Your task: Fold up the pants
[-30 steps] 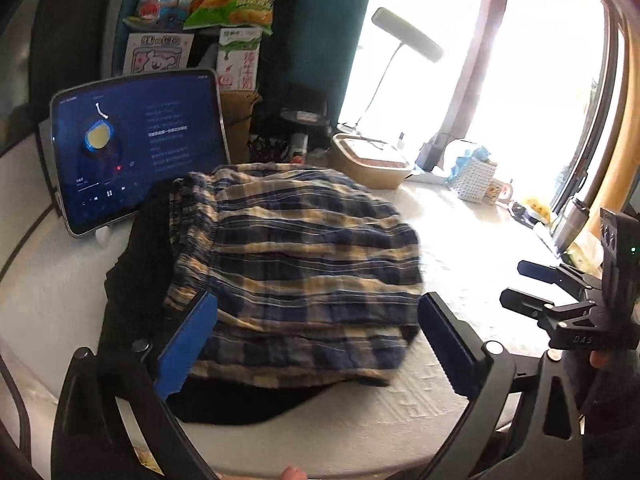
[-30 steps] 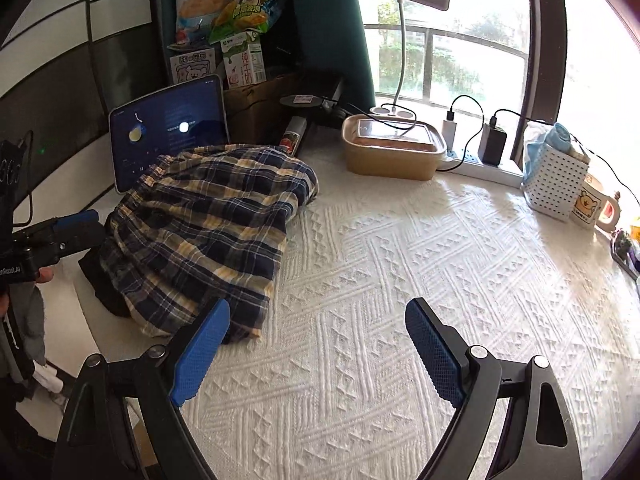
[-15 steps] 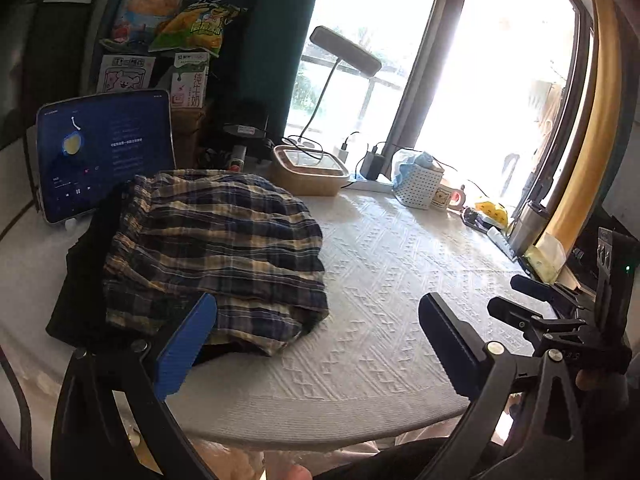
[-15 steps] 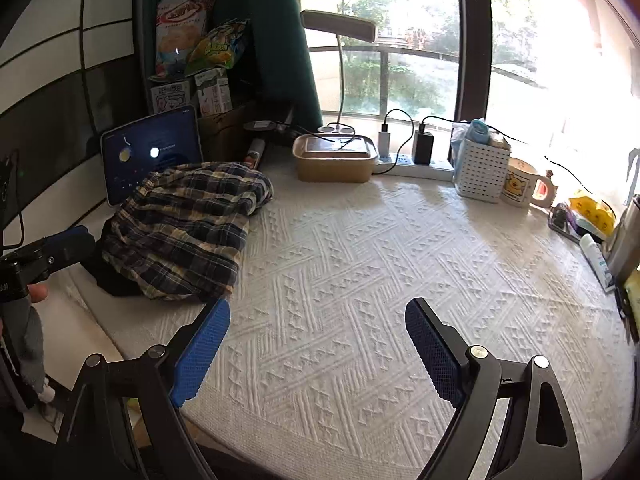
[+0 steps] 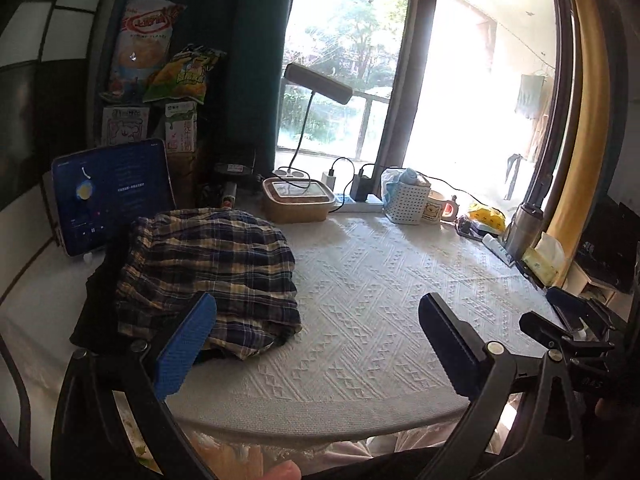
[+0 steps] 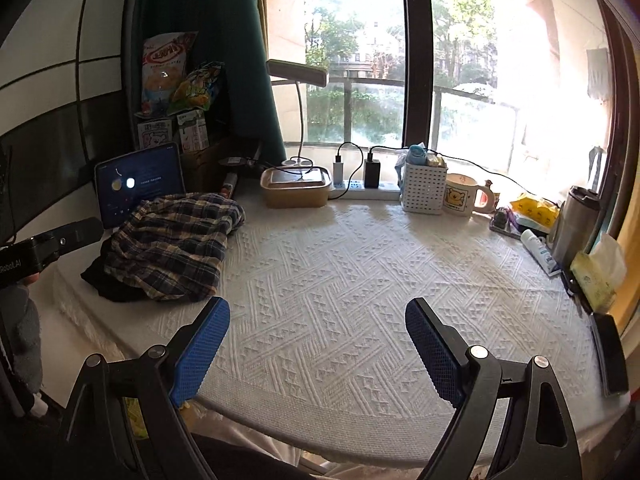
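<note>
pants (image 5: 208, 264) being left folded beside tablet (image 5: 112, 192) | left tongs (image 5: 316, 344) and right tongs (image 6: 318, 350) being held open, empty

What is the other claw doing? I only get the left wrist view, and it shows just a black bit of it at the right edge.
Observer: The right gripper is open, with nothing between its pads, over the near edge of the cloth.
Operator: Is it close to the pants?
Observer: No. The pants lie well apart from it, at the far left, on top of a dark garment.
Operator: Anything on the right side that I am missing?
Observer: A flat black slab, maybe a phone, lies at the table's right rim.
</note>
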{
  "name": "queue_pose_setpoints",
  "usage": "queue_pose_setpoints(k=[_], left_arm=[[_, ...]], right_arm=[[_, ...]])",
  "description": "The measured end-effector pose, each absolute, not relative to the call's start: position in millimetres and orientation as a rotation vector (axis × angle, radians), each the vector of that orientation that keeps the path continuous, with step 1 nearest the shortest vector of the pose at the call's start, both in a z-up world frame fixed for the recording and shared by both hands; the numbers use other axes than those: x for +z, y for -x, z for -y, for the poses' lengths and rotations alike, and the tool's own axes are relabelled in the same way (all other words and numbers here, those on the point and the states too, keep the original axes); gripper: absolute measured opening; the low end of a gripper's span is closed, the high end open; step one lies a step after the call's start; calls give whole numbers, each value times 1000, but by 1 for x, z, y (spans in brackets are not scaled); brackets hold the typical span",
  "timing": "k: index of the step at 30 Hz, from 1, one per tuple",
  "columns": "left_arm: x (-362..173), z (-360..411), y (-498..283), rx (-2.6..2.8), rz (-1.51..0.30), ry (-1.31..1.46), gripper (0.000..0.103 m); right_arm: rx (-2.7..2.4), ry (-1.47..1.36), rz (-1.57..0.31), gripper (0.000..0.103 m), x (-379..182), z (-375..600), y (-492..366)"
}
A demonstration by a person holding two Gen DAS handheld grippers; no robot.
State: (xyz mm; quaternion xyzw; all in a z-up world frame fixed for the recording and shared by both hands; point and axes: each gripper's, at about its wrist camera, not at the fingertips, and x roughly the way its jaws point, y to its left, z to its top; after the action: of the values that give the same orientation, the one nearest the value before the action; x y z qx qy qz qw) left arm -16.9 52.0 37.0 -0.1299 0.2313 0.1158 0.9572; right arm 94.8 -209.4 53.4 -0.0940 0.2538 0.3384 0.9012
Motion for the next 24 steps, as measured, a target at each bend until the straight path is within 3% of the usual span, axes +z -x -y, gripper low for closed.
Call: queue_pose_setpoints(k=[10,24], left_arm=[[56,-26,31,221,-418,207,100],[57,-37,38,317,-400,185,100]], right_arm=[[577,157,-366,91,79,240,-57],[511,121,-307,97,105,267,-56]])
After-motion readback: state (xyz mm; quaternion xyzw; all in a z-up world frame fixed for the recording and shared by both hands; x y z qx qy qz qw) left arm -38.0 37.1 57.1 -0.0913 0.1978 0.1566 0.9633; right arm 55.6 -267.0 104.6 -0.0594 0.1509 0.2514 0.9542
